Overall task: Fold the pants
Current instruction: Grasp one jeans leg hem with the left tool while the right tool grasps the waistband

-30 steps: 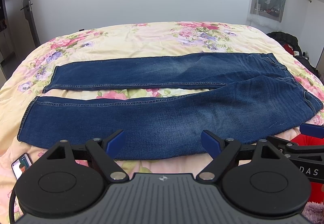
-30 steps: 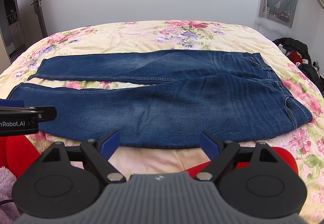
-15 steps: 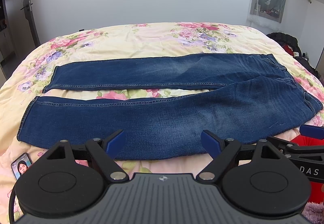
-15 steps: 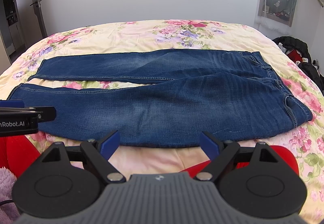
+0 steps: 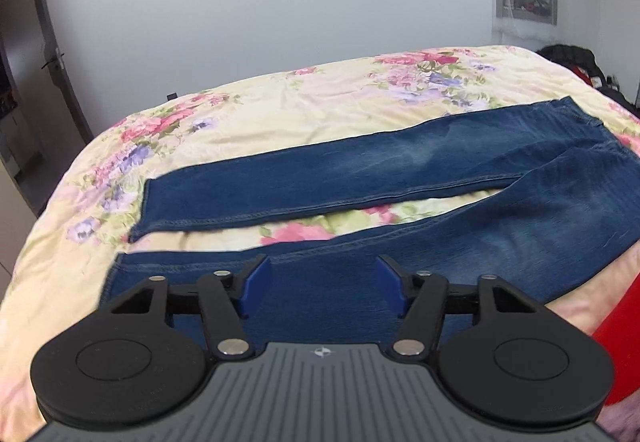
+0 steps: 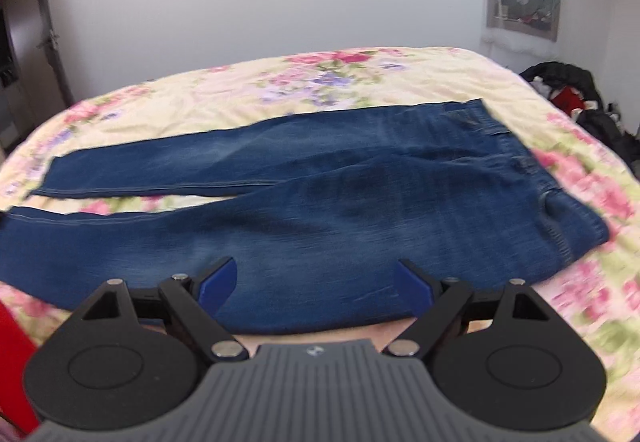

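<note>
On the floral bed (image 5: 320, 110) the jeans (image 6: 340, 210) lie flat, legs apart, as the left hand-held gripper (image 5: 322, 278) is closing over the near leg, not yet pinching, the right hand-held gripper (image 6: 316, 282) spread wide near the hip: grasping comes next.

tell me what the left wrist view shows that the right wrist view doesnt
Only the left wrist view: the far leg's hem, and the left gripper, jaws closing, over the near leg with nothing gripped.

Only the right wrist view: the waistband, and the right gripper, open above the seat of the jeans.

Both: the jeans lying flat and unfolded on the floral bedspread.
</note>
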Tool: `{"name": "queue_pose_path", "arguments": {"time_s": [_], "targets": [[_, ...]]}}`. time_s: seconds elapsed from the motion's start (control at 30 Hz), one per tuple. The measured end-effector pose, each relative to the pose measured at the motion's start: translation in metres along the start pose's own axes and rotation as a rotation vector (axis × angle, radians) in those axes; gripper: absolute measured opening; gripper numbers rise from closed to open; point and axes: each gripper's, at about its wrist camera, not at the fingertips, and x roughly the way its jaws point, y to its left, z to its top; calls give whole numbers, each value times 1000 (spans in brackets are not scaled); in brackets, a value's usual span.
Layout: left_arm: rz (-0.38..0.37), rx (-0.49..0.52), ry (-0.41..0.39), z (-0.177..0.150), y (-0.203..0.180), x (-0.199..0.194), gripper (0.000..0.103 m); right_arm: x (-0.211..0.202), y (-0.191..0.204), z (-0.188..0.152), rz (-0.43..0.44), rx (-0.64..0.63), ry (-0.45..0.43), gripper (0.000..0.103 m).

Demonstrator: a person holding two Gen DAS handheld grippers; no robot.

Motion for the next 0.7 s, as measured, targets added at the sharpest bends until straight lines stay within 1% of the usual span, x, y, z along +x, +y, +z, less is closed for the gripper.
{"name": "queue_pose_path", "arguments": {"time_s": [0.07,0.1,0.13,0.17,0.2,0.23,0.27,0.33,0.37,0.4,0.43,0.53,0.6,0.67,0.7], "targets": [[0,38,12,1,22,7,60,7,-25,6,-7,1,-13,82],[-3,57,24,1,32,12,56,10,-35,10,-25,-2,-8,82],[-6,74,38,0,44,18,50,15,-46,14,-43,-6,11,82],[-11,100,52,-3,55,24,48,19,-57,18,-58,-6,39,82],[-21,137,61,-6,65,29,44,24,-69,21,-65,6,68,82],[-33,179,71,-11,74,34,43,28,-81,23,-67,27,95,81],[-44,235,97,-17,81,38,43,30,-91,24,-73,54,115,80],[-40,349,170,-31,92,49,43,34,-110,25,-79,94,148,73],[-36,401,217,-39,96,54,43,36,-116,24,-89,104,159,70],[-41,439,259,-45,100,58,43,38,-122,23,-104,113,172,66],[-50,472,298,-52,105,62,43,39,-126,21,-115,120,185,62],[-70,548,387,-69,109,75,44,47,-134,17,-124,137,214,55],[-83,614,457,-81,110,87,46,53,-139,15,-130,148,226,54],[-81,661,498,-88,107,101,50,57,-144,15,-137,163,236,53],[-80,677,506,-91,105,107,52,58,-147,14,-141,175,238,53]]}}
